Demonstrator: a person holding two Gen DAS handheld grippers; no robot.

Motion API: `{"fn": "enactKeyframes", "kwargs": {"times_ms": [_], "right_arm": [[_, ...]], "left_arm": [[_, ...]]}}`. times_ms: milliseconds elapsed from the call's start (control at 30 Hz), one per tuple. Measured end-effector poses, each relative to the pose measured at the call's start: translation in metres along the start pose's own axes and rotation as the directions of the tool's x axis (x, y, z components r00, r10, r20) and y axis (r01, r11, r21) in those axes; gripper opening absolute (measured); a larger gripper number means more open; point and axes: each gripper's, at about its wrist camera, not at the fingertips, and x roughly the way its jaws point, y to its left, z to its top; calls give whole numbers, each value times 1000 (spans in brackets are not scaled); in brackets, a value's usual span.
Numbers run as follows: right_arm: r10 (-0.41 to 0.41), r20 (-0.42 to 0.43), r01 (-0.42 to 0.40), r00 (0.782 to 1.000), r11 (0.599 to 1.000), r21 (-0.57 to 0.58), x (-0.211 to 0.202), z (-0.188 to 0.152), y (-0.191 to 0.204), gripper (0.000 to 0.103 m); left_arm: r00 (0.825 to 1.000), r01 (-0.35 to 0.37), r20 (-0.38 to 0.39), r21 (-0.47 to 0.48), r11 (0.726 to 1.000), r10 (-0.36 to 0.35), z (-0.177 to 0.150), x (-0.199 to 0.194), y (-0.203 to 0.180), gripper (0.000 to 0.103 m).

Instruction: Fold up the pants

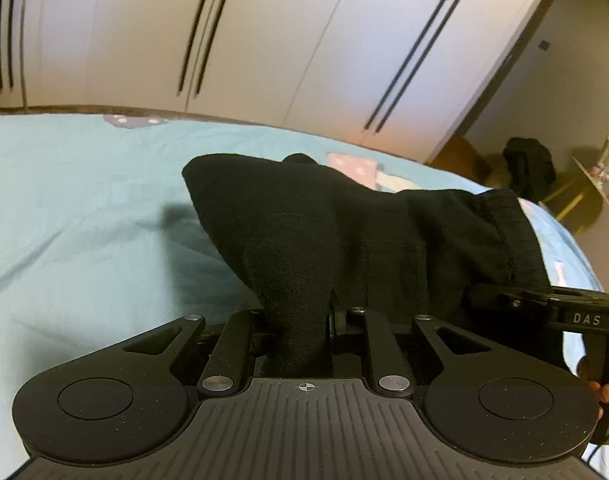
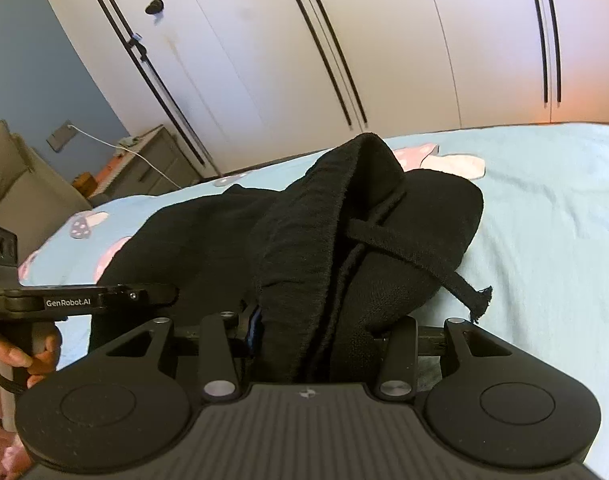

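My left gripper (image 1: 300, 320) is closed narrow on a bunch of the black pants (image 1: 344, 232). My right gripper (image 2: 324, 340) pinches the thick waistband (image 2: 300, 240), drawstring (image 2: 424, 264) hanging loose. The pants hang lifted between both over the blue bed sheet (image 1: 84, 220), still crumpled. I judge the folding is only starting; no neat fold is visible yet.
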Motion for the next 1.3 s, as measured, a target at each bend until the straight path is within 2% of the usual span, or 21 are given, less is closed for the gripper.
{"fn": "enactKeyframes", "kwargs": {"times_ms": [67, 133, 200, 233, 300, 433, 500, 567, 633, 667, 700, 733, 767, 800, 867, 933, 1000, 1100, 1167, 1200, 1300], "right_arm": [[-28, -5, 28, 1000, 1000, -14, 9, 3, -1, 43], [-56, -20, 56, 998, 998, -35, 19, 2, -4, 45], [-100, -43, 98, 994, 994, -55, 27, -3, -11, 57], [-144, -52, 140, 988, 988, -71, 30, -6, -13, 64], [-206, -62, 200, 977, 976, -85, 27, -12, -18, 81], [-270, -4, 270, 963, 963, -12, -10, -26, -37, 93], [-264, 48, 263, 963, 964, 21, -29, -32, -41, 93], [-339, 123, 343, 933, 939, -10, -37, -29, -25, 93], [-342, 208, 346, 916, 938, 18, -45, -19, -17, 93], [-328, 234, 328, 915, 944, 43, -47, -16, -15, 88], [-306, 238, 299, 922, 952, 63, -44, -13, -14, 69], [-275, 215, 266, 937, 961, 71, -37, -10, -14, 57], [-242, 179, 233, 954, 970, 68, -28, -8, -14, 36], [-214, 147, 208, 966, 977, 54, -20, -7, -13, 29], [-224, 134, 228, 965, 974, -14, -6, -9, -8, 28], [-308, 105, 314, 946, 948, -46, 7, -10, -14, 31], [-298, 64, 298, 952, 954, 12, 18, -12, -32, 34], [-334, 66, 339, 940, 938, -71, 32, -18, -35, 40], [-325, 73, 330, 943, 942, -57, 34, -20, -45, 44], [-323, 73, 326, 944, 945, -34, 33, -20, -52, 57], [-359, 72, 361, 931, 932, -22, 31, -20, -48, 75]], "left_arm": [[1000, -23, -14, -16, 1000, 23, -1, 10, 3, 21], [998, -56, -33, -38, 998, 55, -3, 22, 7, 30], [991, -122, -68, -60, 991, 118, -5, 35, 12, 53], [987, -146, -74, -62, 987, 141, -5, 35, 12, 53], [987, -159, -40, -71, 985, 157, -8, 22, 14, 56], [962, -256, 83, -56, 965, 260, -28, -26, 16, 59], [958, -260, 116, -47, 965, 264, -33, -37, 12, 59], [955, -260, 141, -25, 965, 261, -35, -40, 3, 60], [961, -240, 149, 16, 971, 235, -32, -36, -8, 64], [961, -241, 149, 27, 970, 235, -31, -32, -13, 64], [958, -252, 152, 28, 967, 245, -30, -27, -16, 64], [957, -258, 146, 29, 966, 251, -28, -21, -19, 64], [958, -259, 133, 32, 965, 253, -26, -15, -22, 68], [956, -269, 131, 35, 962, 263, -24, -10, -23, 72], [948, -297, 135, 60, 953, 287, -20, 0, -26, 73], [943, -319, 122, 79, 945, 308, -18, 9, -23, 73], [949, -308, 94, 76, 948, 300, -17, 19, -19, 75], [949, -312, 77, 67, 948, 307, -18, 32, -16, 78], [949, -315, 60, 71, 947, 311, -18, 38, -13, 82], [947, -320, 53, 69, 945, 317, -18, 39, -11, 84], [949, -315, 47, 40, 948, 313, -16, 26, -12, 82]]}}
